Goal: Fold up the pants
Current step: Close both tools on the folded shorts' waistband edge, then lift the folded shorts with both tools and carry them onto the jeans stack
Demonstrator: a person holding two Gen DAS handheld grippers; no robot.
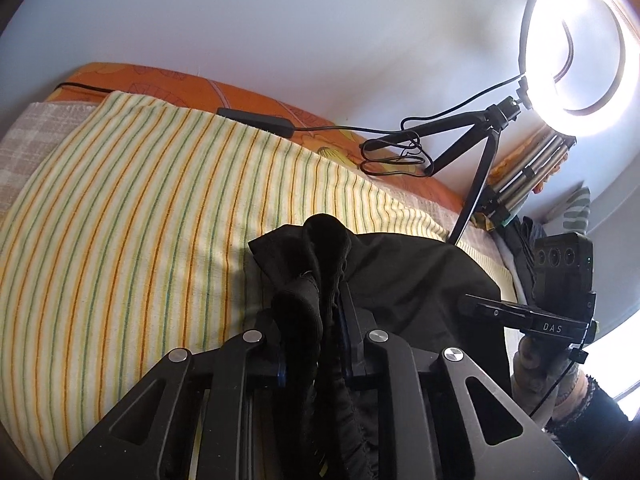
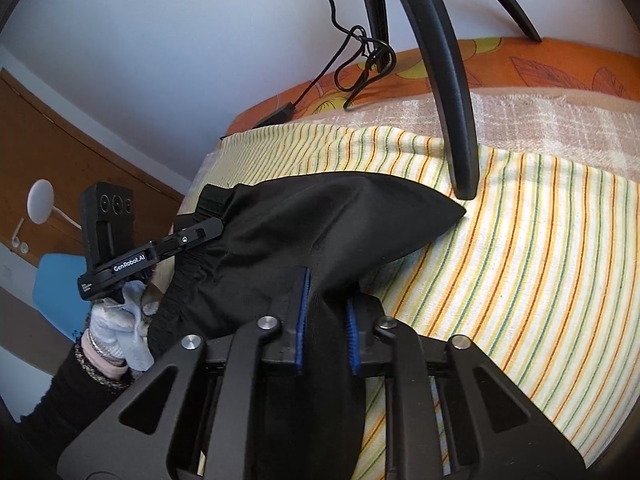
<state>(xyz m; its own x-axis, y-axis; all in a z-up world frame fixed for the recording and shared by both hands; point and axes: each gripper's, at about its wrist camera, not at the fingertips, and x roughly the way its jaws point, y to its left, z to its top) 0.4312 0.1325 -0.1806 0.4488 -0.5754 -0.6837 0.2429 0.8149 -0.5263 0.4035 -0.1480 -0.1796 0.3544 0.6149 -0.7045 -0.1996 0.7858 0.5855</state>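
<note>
The black pants (image 1: 404,280) hang between both grippers above a striped yellow cloth (image 1: 120,220). My left gripper (image 1: 316,300) is shut on the bunched elastic waistband. It also shows in the right wrist view (image 2: 208,216) at the left end of the pants (image 2: 304,232). My right gripper (image 2: 326,292) is shut on the black fabric, its blue pads (image 2: 304,312) pressing it from both sides. It shows in the left wrist view (image 1: 476,302) at the right edge of the pants. The pants' lower parts are hidden behind the gripper bodies.
A lit ring light (image 1: 576,48) on a black tripod (image 1: 476,184) stands on the bed at the far right, with a coiled cable (image 1: 396,152). One tripod leg (image 2: 452,92) rests on the striped cloth (image 2: 540,280). An orange sheet (image 1: 240,92) runs along the wall.
</note>
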